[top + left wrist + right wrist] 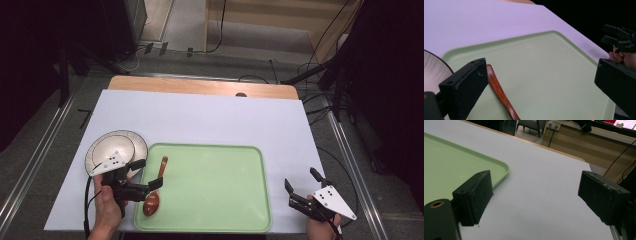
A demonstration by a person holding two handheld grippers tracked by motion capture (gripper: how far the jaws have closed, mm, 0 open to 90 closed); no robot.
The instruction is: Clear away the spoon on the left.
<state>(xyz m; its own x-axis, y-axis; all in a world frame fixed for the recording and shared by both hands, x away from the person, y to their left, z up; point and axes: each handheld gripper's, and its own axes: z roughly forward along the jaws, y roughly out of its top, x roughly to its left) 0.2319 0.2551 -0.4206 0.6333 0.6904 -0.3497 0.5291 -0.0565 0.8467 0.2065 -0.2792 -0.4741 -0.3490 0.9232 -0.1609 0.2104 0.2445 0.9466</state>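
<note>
Left gripper [145, 176] hangs over the near left corner of the tray, its two blocky black jaws spread wide with nothing clamped between them. In the left gripper view the matte, scuffed pads stand far apart and the spoon's handle runs under the left one. It is a single wooden spoon [155, 190], glossy reddish-brown, with a slim, slightly curved handle and a rounded oval bowl. It lies on the tray's left side, bowl end toward the near edge and handle pointing away.

One tray [215, 185] sits on the bench: pale green plastic, smooth, rectangular with rounded corners and a low raised rim. Just beside its far left corner is one round bowl [112, 147], white inside with fine ribbing around a dark-edged rim, partly hidden by the grey three-cornered plate on the left gripper.

Over on the right, the right gripper [300, 187] is held near the bench's near right corner, well apart from the tray, jaws likewise spread and holding nothing. In the right gripper view its pads [475, 195] frame only bare covering.

That bench [210, 117] wears a smooth, matte white sheet, with a strip of light wood [200, 86] showing along its far edge.
</note>
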